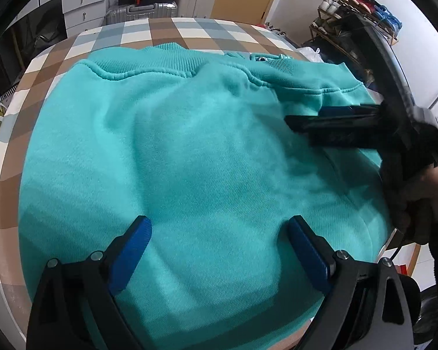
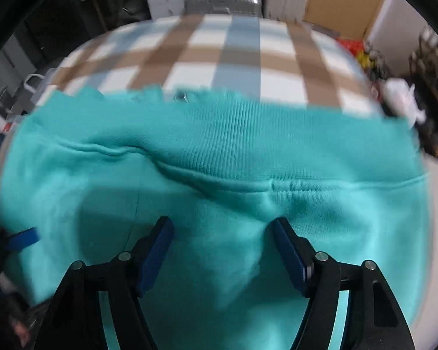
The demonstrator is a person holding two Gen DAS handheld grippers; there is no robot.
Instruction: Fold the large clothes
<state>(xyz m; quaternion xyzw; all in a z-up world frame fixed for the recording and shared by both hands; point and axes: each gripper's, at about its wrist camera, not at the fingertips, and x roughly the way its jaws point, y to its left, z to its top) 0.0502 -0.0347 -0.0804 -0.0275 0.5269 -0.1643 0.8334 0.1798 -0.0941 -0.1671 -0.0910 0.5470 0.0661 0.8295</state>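
the left tool (image 1: 219, 245) hangs just over the near half of the teal sweatshirt (image 1: 189, 151), its blue pads spread wide with only flat fabric showing between them; nothing is pinched. the right tool (image 2: 220, 245) is angled down onto the same garment closer to the far edge, its fingers also apart with cloth below the gap but not gripped. in the left wrist view the right tool (image 1: 306, 129) shows from the side, dark and low against the fabric on the right, with the person's hand (image 1: 423, 192) around its handle.

the sweatshirt lies on a surface covered with a checked cloth (image 1: 172, 32) of brown, white and grey-blue squares, and it covers most of the near part of it. it already reads as a compact, doubled block: no sleeves stick out to either side, the top layer is fairly smooth, and the ribbed band (image 2: 242, 148) with its seam runs along the far edge, with a small metal eyelet (image 1: 260, 58) peeking out beyond it. there is a slight ripple along that seam.

by my judgement the sleeves are tucked in and at least one body fold is done. what seems left is a last fold, or simply flattening and squaring up the stack, since both tools hang empty over it. the right wrist view is motion-blurred, so finer creases cannot be told.
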